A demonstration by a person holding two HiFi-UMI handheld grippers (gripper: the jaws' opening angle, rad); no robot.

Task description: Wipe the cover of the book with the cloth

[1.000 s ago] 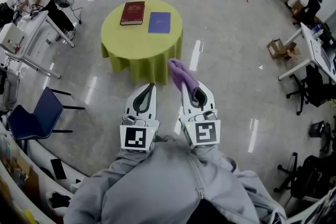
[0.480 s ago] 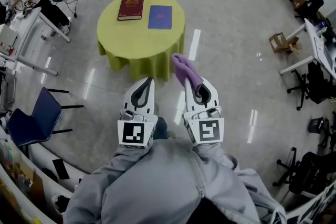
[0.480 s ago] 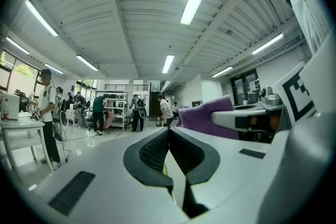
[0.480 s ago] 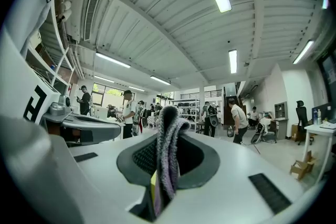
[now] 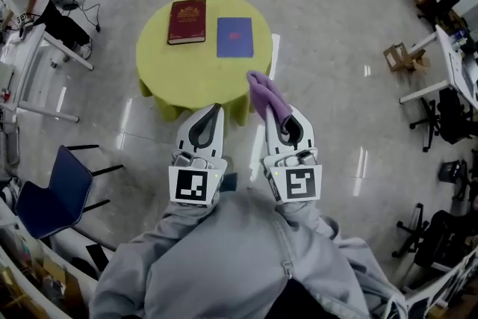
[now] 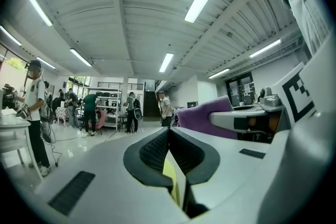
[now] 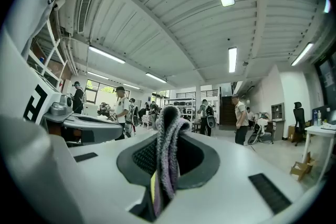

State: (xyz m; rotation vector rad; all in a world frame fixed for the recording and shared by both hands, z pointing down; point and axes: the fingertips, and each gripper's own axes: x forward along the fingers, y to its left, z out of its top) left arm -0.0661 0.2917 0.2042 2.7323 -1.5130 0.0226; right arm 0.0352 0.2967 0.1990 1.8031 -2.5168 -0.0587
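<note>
Closer now, the round table point(image 5: 172, 75) sits just beyond both grippers. Jaws pressed together, the left gripper point(image 5: 213, 112) carries nothing. A maroon book point(image 5: 187, 21) and a blue book point(image 5: 234, 36) lie side by side on the table's far half, long axes pointing away; which one is meant is unclear. Nearer the blue one, the right gripper point(image 5: 280, 123) pinches the purple cloth point(image 5: 265, 93), which hides part of the table's near edge.

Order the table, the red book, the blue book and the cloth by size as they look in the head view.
1. the table
2. the red book and the blue book, about alike
Unranked: the cloth looks similar, but it is nearer the camera.
</note>
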